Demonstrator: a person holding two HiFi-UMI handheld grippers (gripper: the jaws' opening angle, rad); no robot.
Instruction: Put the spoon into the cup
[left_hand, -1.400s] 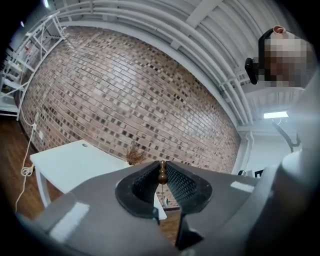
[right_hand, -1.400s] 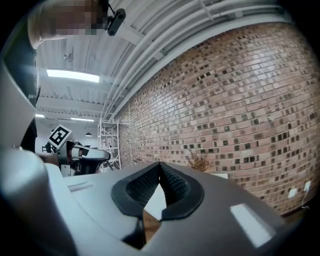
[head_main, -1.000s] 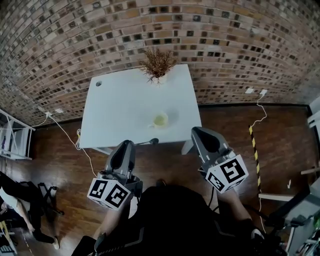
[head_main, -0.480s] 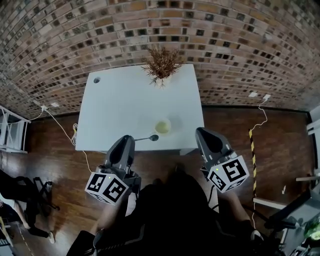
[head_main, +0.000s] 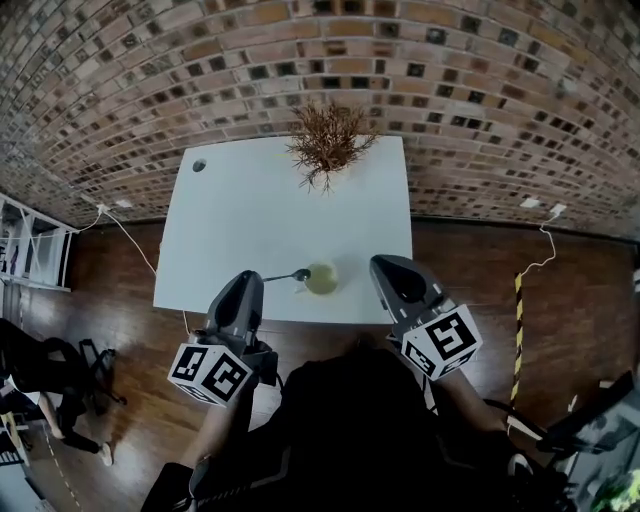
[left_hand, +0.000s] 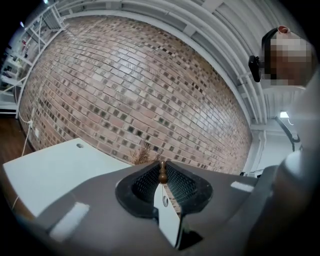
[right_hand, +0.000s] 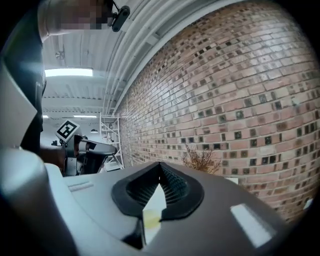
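Two grippers hang over the near edge of a white table (head_main: 235, 215). The left gripper (head_main: 250, 280) is clamped on one spoon (head_main: 287, 276). Its own view shows what the head view cannot: the handle's brown knobbed end nipped between the closed pads. The head view gives the rest, with the spoon reaching out to the right and its bowl just beside the one yellow-green cup (head_main: 321, 279). Whether the two touch I cannot tell.

The cup stands by the near edge, right of the middle, between the two grippers. The right gripper (head_main: 381, 265) has its jaws together with nothing in them. Its view shows the cup only as a yellow patch below the pads.

One dried plant (head_main: 326, 143) stands at the far edge, and one small dark round mark (head_main: 199, 166) sits near the far left corner. A brick wall (head_main: 420, 60) rises behind.
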